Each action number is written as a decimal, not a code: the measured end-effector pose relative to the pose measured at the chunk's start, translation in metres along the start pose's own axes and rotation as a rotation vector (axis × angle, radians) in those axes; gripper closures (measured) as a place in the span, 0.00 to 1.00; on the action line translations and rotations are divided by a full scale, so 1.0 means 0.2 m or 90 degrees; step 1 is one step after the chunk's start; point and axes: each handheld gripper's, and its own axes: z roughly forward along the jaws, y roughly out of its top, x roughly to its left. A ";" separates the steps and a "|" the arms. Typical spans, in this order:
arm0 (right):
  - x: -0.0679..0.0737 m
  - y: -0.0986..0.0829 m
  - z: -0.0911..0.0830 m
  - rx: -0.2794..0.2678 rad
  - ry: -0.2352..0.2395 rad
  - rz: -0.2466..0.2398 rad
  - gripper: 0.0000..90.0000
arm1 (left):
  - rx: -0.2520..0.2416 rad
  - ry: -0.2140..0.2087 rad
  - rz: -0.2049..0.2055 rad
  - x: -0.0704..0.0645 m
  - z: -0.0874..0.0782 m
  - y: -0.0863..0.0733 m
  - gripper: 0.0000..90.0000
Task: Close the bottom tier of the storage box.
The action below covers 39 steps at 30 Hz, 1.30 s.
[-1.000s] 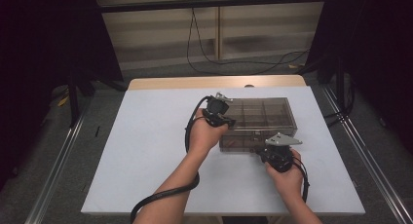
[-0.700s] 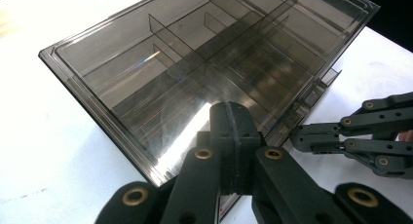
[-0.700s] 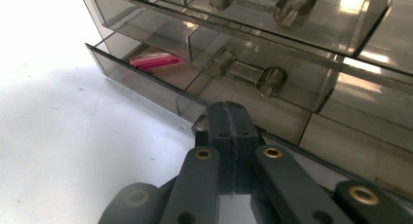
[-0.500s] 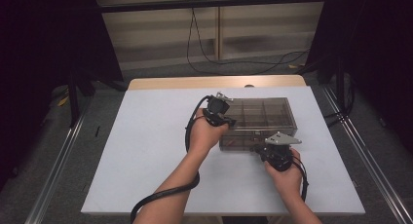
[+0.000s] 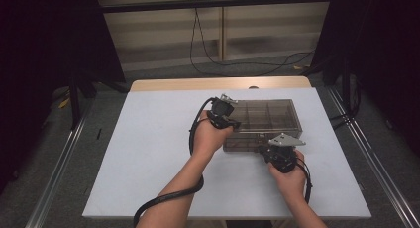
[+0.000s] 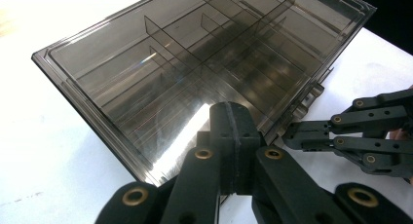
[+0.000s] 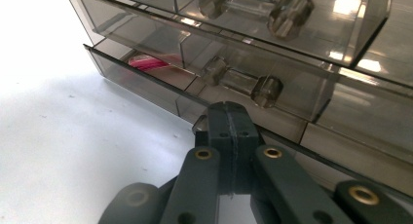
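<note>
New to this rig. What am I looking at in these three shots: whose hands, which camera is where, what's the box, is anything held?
No robot arm here: a person holds a hand-held two-jaw tool in each hand. The high view looks down from above the person's side of the white table; the left gripper rests on top of the box, the right gripper sits at its front. The other two shots come from cameras riding on each tool, looking along its black jaws.

On the table stands a smoky transparent drawer box with dividers visible through its top. The right gripper view shows its drawer fronts with clear knobs; the lowest drawer stands slightly out, something pink inside.

Both pairs of jaws are pressed shut. The left's press on the lid; whether the right's pinch anything I cannot tell.
</note>
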 end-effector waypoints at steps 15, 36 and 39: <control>0.00 0.01 0.01 -0.003 -0.008 0.000 1.00 | -0.006 -0.003 -0.004 0.00 0.00 -0.01 1.00; 0.00 -0.03 0.00 0.007 -0.015 -0.005 1.00 | -0.006 0.001 -0.003 0.00 0.00 -0.01 1.00; 0.00 -0.04 0.01 0.011 -0.018 -0.005 1.00 | -0.005 0.001 -0.005 0.00 0.00 -0.01 1.00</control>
